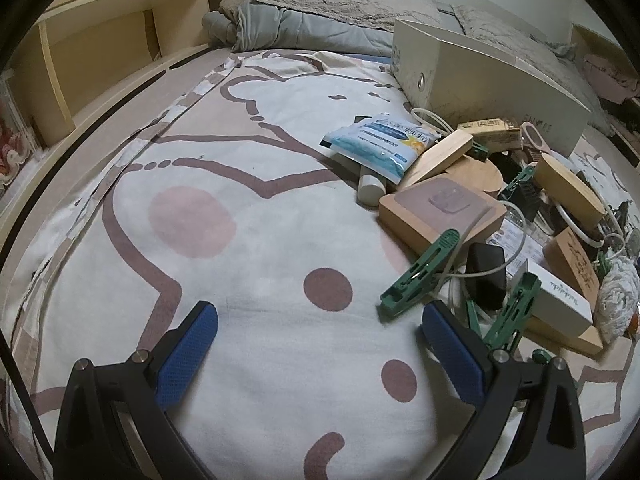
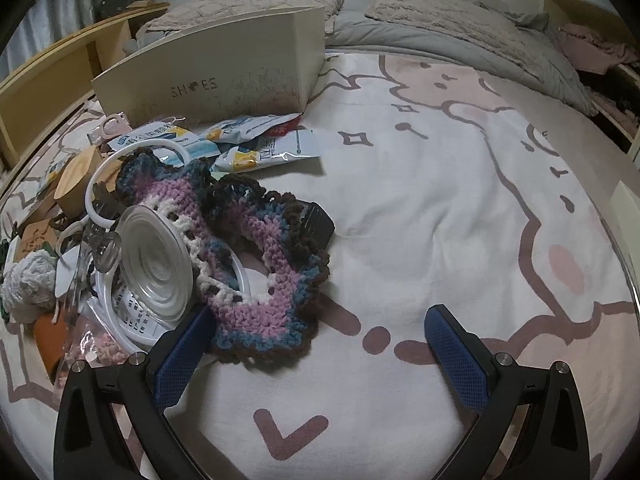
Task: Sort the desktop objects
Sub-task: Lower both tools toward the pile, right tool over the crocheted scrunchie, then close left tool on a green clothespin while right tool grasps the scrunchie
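A heap of small objects lies on a patterned bedsheet [image 1: 248, 208] in front of a cream shoe box [image 1: 480, 76]. In the left wrist view my left gripper [image 1: 320, 312] stands open over bare sheet, left of the heap; a green clip [image 1: 420, 276] lies just beyond its right finger, near a wooden block [image 1: 440, 210] and a blue-white packet [image 1: 380, 142]. In the right wrist view my right gripper [image 2: 320, 314] is open, its left finger beside a purple-blue crocheted piece [image 2: 256, 256] and a clear ribbed disc [image 2: 156, 262]. The shoe box [image 2: 216, 80] stands behind.
Folded grey bedding [image 2: 460, 28] and pillows lie at the head of the bed. A wooden shelf unit [image 1: 92, 60] runs along the left side. White rings [image 2: 120, 172], packets [image 2: 264, 148], a yarn ball [image 2: 30, 284] and wooden pieces [image 1: 568, 188] crowd the heap.
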